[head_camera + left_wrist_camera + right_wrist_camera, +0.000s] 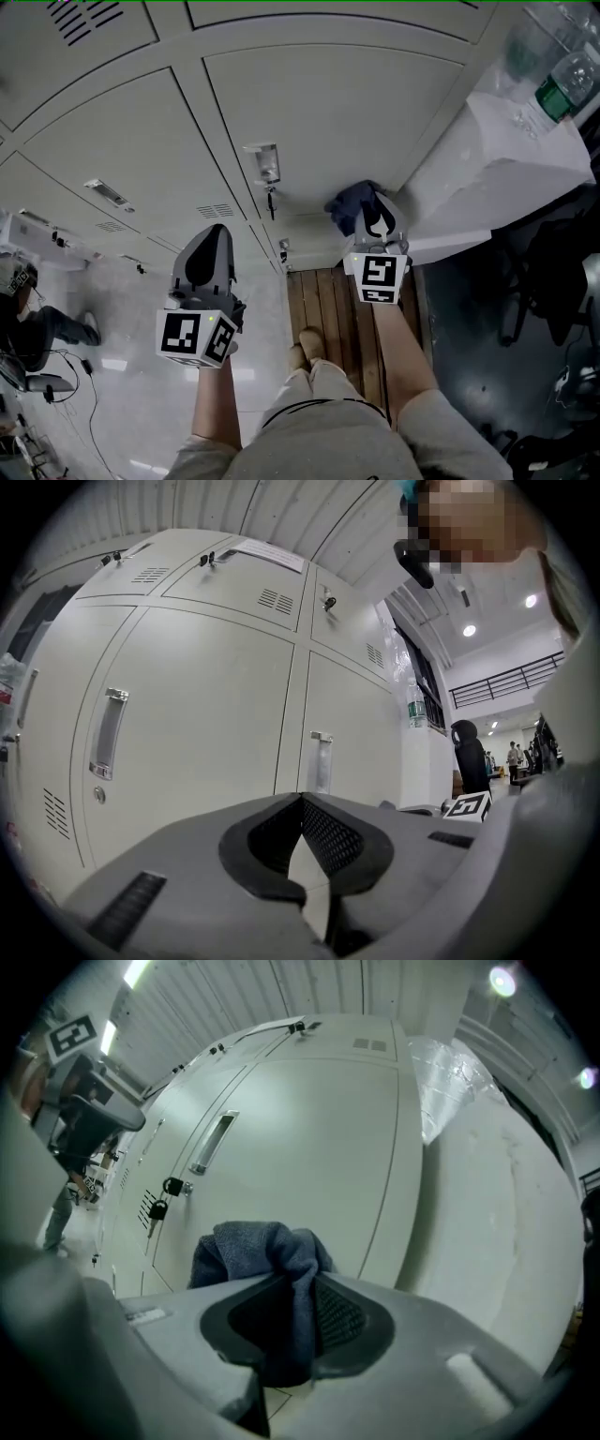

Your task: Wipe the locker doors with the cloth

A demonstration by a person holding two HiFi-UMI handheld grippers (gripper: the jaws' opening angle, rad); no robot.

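Right claw [298, 1312] is gripping the blue cloth [248, 1246] near a locker door [309, 1138], seemingly starting a wipe; left claw [302, 846] is hanging closed, empty. Next likely needs pressing it flat.

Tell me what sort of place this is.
Probably a locker area in a large workplace hall: a bank of grey metal lockers with handles and a padlock, plus high ceiling lights and a railed upper level.

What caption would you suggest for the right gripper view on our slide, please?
Right gripper clamps a dark cloth in front of a pale locker door.
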